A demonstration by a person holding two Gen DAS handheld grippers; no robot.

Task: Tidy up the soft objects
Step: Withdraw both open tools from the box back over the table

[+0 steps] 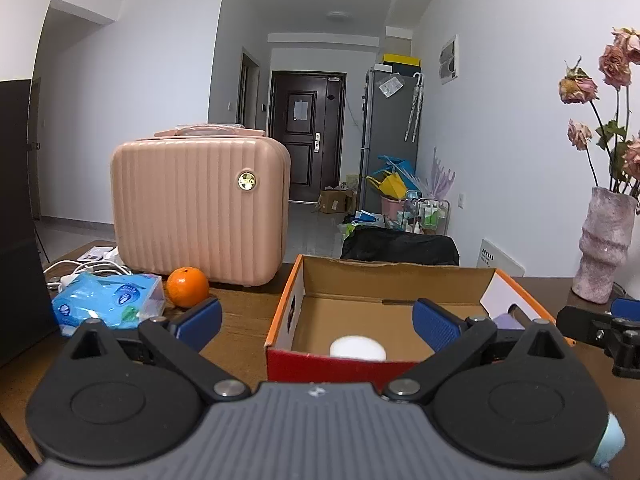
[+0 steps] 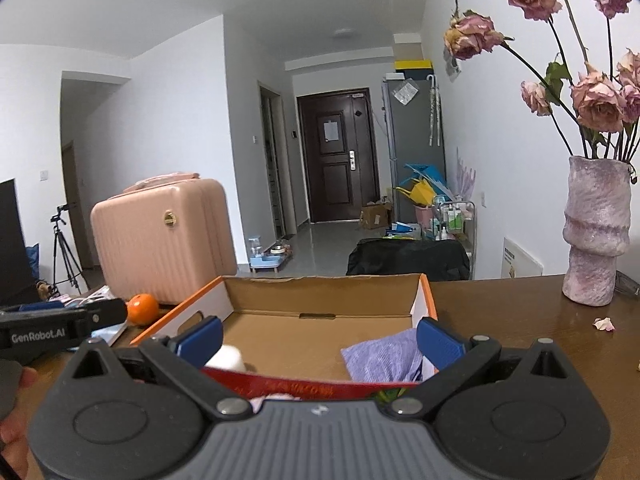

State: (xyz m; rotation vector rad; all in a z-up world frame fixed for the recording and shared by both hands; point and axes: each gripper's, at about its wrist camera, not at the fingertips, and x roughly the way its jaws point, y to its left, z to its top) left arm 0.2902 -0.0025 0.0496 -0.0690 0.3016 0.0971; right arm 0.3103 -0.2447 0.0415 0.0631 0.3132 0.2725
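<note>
The brown table [image 2: 500, 320] carries a cardboard box [image 2: 320, 292], suitcase [image 1: 200, 208], orange [image 1: 187, 286] and vase [image 2: 596, 236].

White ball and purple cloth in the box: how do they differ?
The white ball is round, smooth and pale; the purple cloth is crumpled and ribbed. The ball lies near the cardboard box's left side, the cloth by its right wall. Both rest on the box floor, ungripped.

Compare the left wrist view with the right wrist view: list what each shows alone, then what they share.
Left wrist only: the blue tissue pack and white cables beside the orange. Right wrist only: a tripod, a fallen petal, and the purple cloth clearly lying in the box. Both: the open cardboard box, white soft object, orange, pink suitcase, vase, and each tool open.
</note>
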